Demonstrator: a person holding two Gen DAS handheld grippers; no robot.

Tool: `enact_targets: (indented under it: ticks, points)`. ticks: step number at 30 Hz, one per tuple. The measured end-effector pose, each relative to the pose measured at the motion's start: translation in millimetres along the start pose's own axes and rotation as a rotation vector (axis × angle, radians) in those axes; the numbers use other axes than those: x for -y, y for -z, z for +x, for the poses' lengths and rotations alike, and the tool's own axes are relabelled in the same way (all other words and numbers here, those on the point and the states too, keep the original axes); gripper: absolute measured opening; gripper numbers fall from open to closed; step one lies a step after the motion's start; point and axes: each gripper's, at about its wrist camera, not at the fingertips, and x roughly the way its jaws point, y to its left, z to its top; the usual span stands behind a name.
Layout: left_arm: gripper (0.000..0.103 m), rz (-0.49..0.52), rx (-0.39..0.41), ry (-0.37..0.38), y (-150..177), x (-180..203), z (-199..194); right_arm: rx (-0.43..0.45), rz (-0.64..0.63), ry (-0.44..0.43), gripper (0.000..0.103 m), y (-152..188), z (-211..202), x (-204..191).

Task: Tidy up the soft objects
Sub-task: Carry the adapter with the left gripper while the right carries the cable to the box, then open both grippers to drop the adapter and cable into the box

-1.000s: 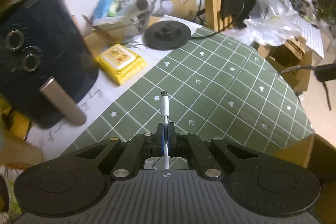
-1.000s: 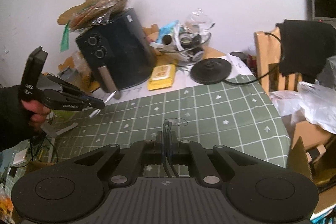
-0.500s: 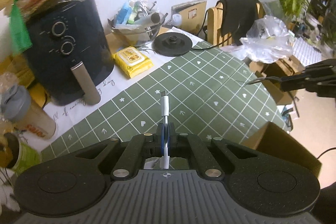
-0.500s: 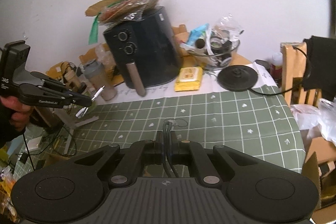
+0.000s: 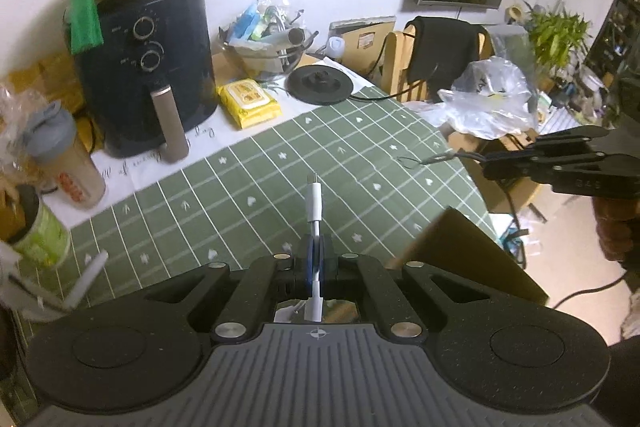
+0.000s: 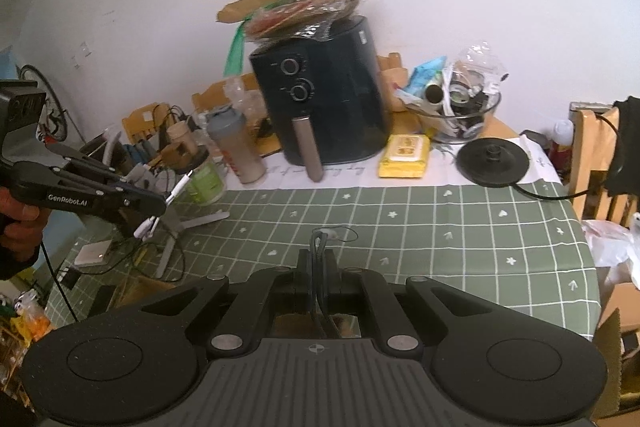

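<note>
The white cable adapter (image 5: 314,201) stood pinched at its thin lead in the left gripper (image 5: 315,255), its plug end jutting forward at the centre of the left wrist view, above the green checked tablecloth (image 5: 360,155). The dark cord (image 6: 319,247) was clamped likewise in the right gripper (image 6: 318,259), a small loop poking past the tips at mid-frame. Both sets of jaws were pressed together on their thin loads.

To do this step well, judging by the task, each piece likely wanted carrying slowly and low over the cloth, keeping the clamp firm so the limp lead could not slide out, and keeping the two tools well apart so the cords would not tangle.

Both grippers pointed downward over the table. In the right wrist view the left tool sat at the left edge, a hand (image 6: 18,223) wrapped on its grip; in the left wrist view the right tool reached in from the right edge. The black air fryer (image 6: 320,95) stood toward the wall.
</note>
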Motion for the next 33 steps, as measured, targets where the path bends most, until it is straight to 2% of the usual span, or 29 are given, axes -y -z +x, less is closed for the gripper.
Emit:
enact_targets:
  ticks: [15, 16, 19, 20, 27, 33]
  points:
    - [0.004, -0.067, 0.008, 0.064, 45, 34, -14, -0.006, -0.041, -0.048, 0.007, 6, -10, -30]
    - [0.008, -0.074, 0.006, 0.06, 49, 36, -12, -0.008, -0.044, -0.051, 0.007, 8, -11, -32]
    - [0.037, -0.106, 0.008, 0.053, 60, 38, -12, -0.016, -0.046, -0.055, 0.007, 12, -12, -36]
    - [0.041, -0.117, 0.012, 0.046, 64, 38, -14, -0.019, -0.045, -0.055, 0.007, 13, -13, -37]
    - [0.041, -0.172, 0.016, -0.002, 87, 43, -24, -0.039, -0.031, -0.054, 0.007, 27, -18, -44]
    - [0.041, -0.226, 0.027, -0.031, 102, 45, -32, -0.017, -0.032, -0.043, 0.007, 32, -28, -53]
